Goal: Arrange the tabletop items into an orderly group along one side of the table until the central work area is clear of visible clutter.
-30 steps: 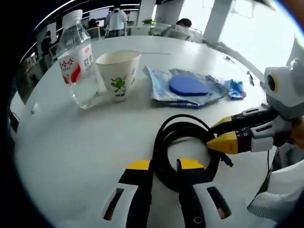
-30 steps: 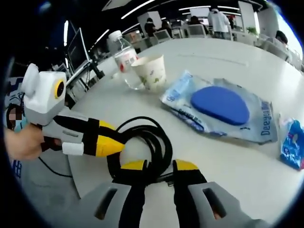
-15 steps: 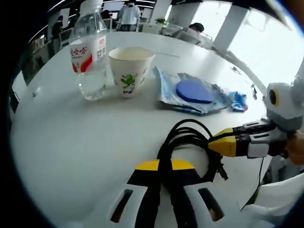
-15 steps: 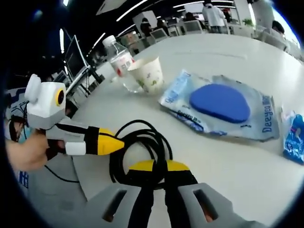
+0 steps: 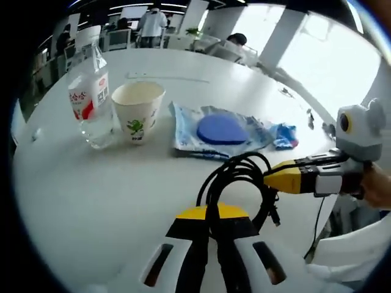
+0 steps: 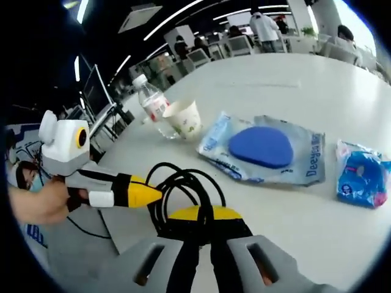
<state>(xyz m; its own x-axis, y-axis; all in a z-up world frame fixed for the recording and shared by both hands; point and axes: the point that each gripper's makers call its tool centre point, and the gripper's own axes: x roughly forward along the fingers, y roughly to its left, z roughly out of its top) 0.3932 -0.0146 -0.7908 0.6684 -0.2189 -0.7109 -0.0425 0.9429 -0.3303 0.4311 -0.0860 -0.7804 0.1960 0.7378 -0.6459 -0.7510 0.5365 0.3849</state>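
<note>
A coiled black cable [image 5: 241, 159] is held from both sides, a little above the white table [image 5: 91, 183]. My left gripper [image 5: 208, 213] is shut on the near part of the coil. From the right, my right gripper [image 5: 287, 180] bites the coil's far side. In the right gripper view the same cable [image 6: 183, 175] sits in my shut right gripper [image 6: 204, 213], with the left gripper [image 6: 143, 194] clamped on it from the left. Further back stand a water bottle [image 5: 88, 97] and a paper cup [image 5: 137, 110]. A clear packet with a blue pad [image 5: 220, 128] and a small blue packet [image 5: 284, 134] lie flat.
The bottle [image 6: 156, 110], cup [image 6: 185, 119], pad packet [image 6: 263, 149] and small packet [image 6: 360, 180] form a loose row across the table [image 6: 305, 213]. A hand holds each gripper at the table's edge. Chairs, desks and people fill the background.
Both grippers went from open around the cable to shut on it. Both cameras have since pulled up and back, so the coil hangs higher and the table items look smaller.
</note>
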